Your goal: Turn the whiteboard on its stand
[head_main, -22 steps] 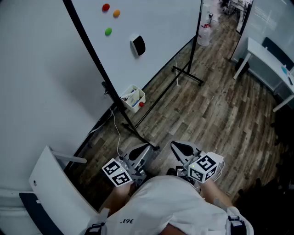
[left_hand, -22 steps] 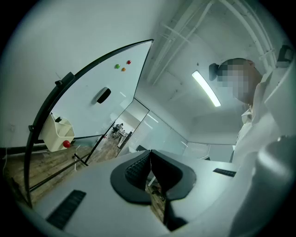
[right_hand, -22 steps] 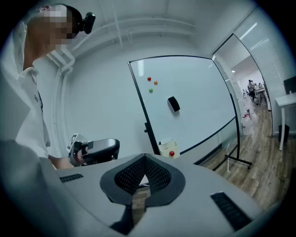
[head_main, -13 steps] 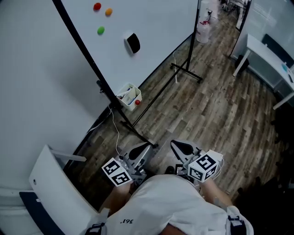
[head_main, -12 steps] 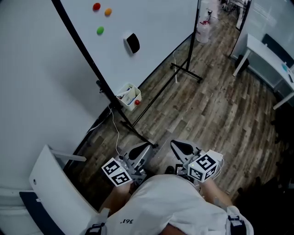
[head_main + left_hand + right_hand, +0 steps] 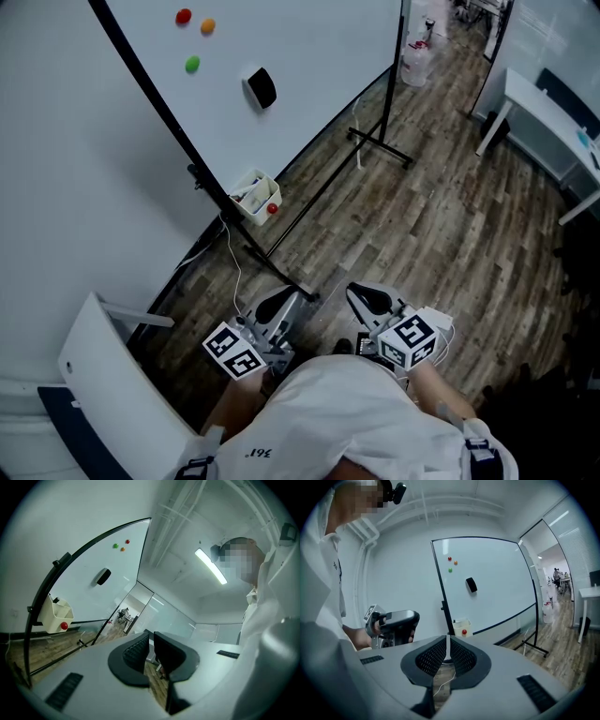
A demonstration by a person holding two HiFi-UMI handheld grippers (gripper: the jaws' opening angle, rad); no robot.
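Whiteboard (image 6: 309,66) upper centre, untouched | left hand-held gripper (image 6: 279,305), right hand-held gripper (image 6: 368,300): jaws together, holding nothing | risk: turning could spill marker tray (image 6: 251,199)

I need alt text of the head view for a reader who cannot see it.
A large white whiteboard on a black metal stand carries three small round magnets, a black eraser and a white tray. Facing it, the person holds the left gripper and the right gripper shut and empty, touching nothing.
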